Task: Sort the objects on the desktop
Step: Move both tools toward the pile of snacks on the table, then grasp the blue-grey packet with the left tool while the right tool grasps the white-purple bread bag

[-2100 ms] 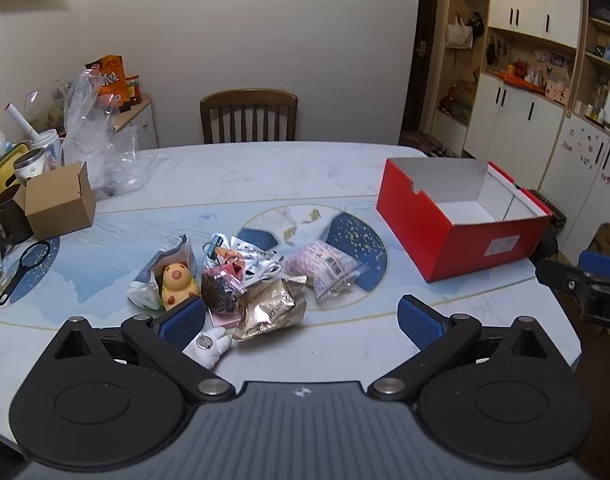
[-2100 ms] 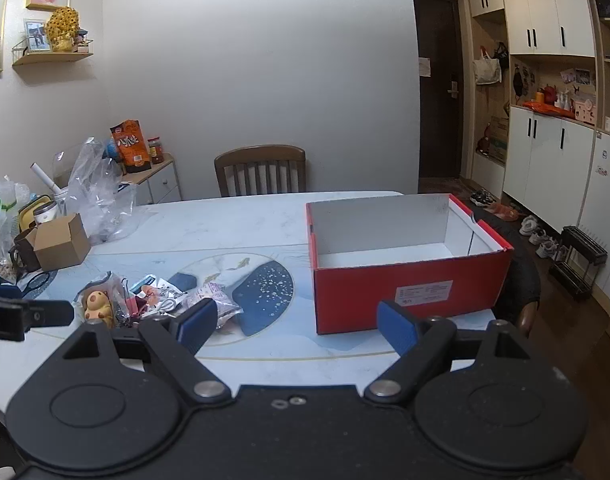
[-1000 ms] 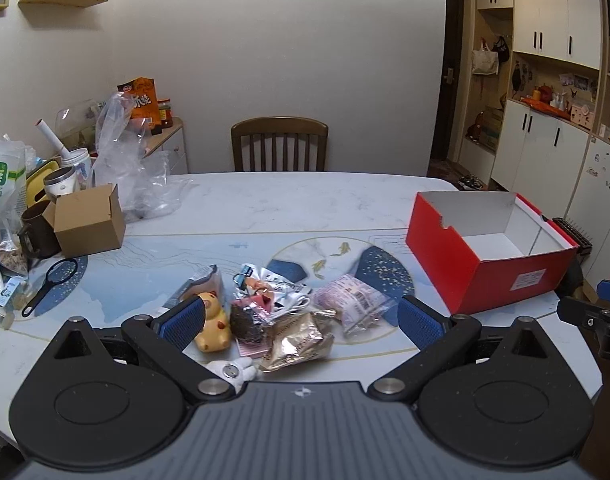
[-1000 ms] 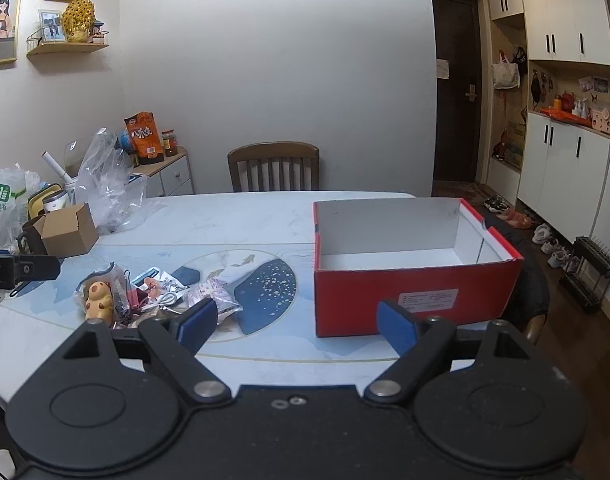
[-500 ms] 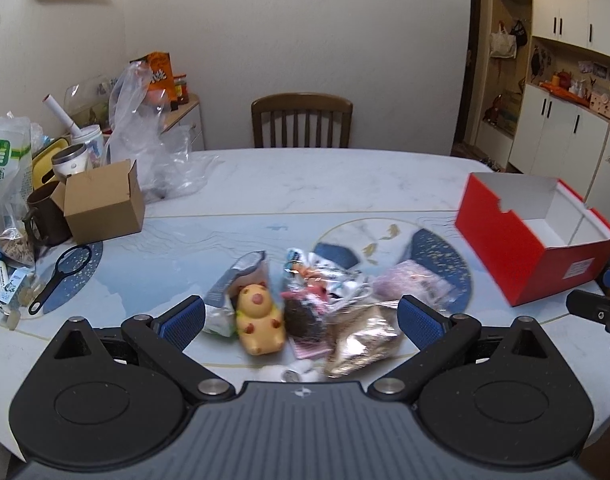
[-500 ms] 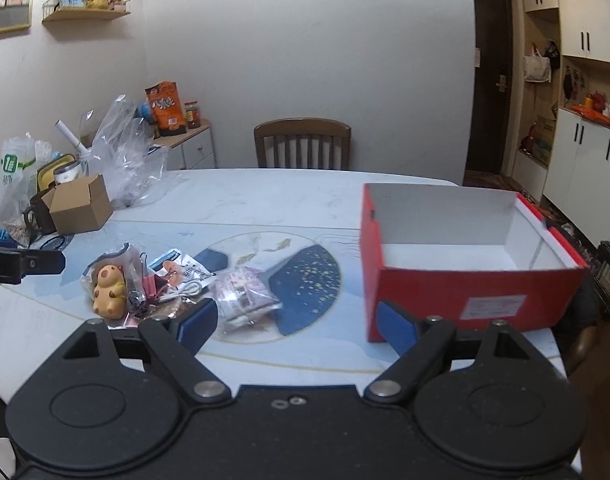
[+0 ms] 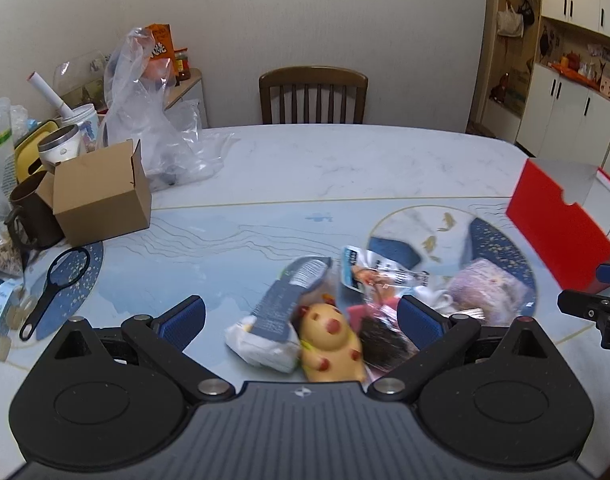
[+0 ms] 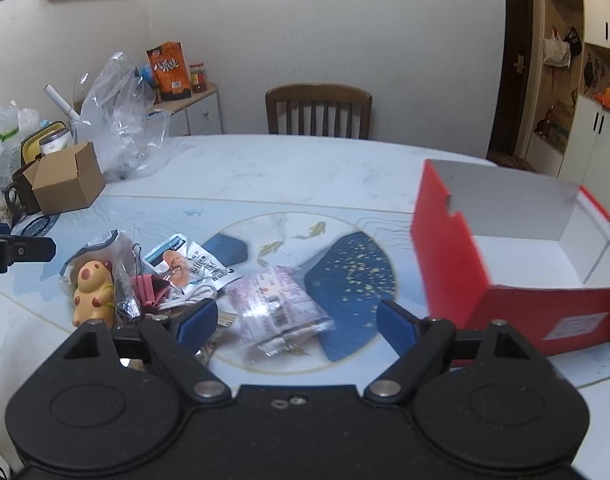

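A pile of small items lies on the marble table: a yellow spotted toy (image 7: 329, 340), a grey-white snack packet (image 7: 277, 316), a printed foil packet (image 7: 381, 272) and a pink packet (image 7: 489, 288). My left gripper (image 7: 303, 318) is open, low over the pile, with the toy and grey-white packet between its fingers and nothing gripped. My right gripper (image 8: 297, 322) is also open, and the pink packet (image 8: 277, 300) lies between its fingers. The open red shoebox (image 8: 445, 248) stands empty to the right; the toy (image 8: 93, 288) is at the left.
A cardboard box (image 7: 101, 196), a brown mug (image 7: 33, 216), a black magnifier (image 7: 57, 284) and a clear plastic bag (image 7: 153, 120) crowd the table's left side. A wooden chair (image 7: 313, 96) stands behind the far edge. The red shoebox (image 7: 557, 224) sits at the right edge.
Both grippers have come lower and closer to the pile and swung left. The red box has slid toward the right of both views. Both stay open.
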`<state>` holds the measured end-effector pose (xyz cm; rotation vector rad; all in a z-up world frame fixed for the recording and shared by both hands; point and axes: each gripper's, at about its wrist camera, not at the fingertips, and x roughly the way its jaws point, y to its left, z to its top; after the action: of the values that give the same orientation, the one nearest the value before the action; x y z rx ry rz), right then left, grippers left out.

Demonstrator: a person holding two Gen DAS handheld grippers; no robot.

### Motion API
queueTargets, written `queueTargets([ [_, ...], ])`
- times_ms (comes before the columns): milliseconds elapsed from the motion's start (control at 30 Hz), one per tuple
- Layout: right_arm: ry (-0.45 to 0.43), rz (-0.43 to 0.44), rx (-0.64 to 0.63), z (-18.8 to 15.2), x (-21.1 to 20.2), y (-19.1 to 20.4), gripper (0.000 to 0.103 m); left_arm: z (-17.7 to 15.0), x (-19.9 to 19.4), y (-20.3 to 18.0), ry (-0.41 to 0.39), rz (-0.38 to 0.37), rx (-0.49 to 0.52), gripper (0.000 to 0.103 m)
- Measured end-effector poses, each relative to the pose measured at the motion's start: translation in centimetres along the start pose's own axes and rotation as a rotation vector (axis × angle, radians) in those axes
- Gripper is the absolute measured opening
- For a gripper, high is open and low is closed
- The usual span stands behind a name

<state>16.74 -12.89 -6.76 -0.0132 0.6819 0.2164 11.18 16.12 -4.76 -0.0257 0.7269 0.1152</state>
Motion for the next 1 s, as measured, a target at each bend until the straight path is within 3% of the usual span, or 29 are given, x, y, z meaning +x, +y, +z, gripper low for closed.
queueTargets([
  [200, 0.033, -0.017, -0.010, 0.8, 3.4, 1.3, 0.086, 1.0, 3.9, 1.5, 0.038, -0.009, 0.038, 0.102],
  [667, 0.133, -0.039, -0.016, 1.3, 8.9, 2.1, 0.085, 2.2, 9.8, 1.8, 0.134, -0.119, 0.083, 0.102],
  [867, 0.165, -0.051, -0.030, 1.6, 10.3, 2.2, 0.085, 2.9, 11.2, 1.6, 0.153, -0.108, 0.096, 0.102],
  [1000, 0.191, -0.020, -0.034, 1.3, 11.0, 2.2, 0.085, 3.1, 12.3, 1.9, 0.188, -0.122, 0.091, 0.095],
])
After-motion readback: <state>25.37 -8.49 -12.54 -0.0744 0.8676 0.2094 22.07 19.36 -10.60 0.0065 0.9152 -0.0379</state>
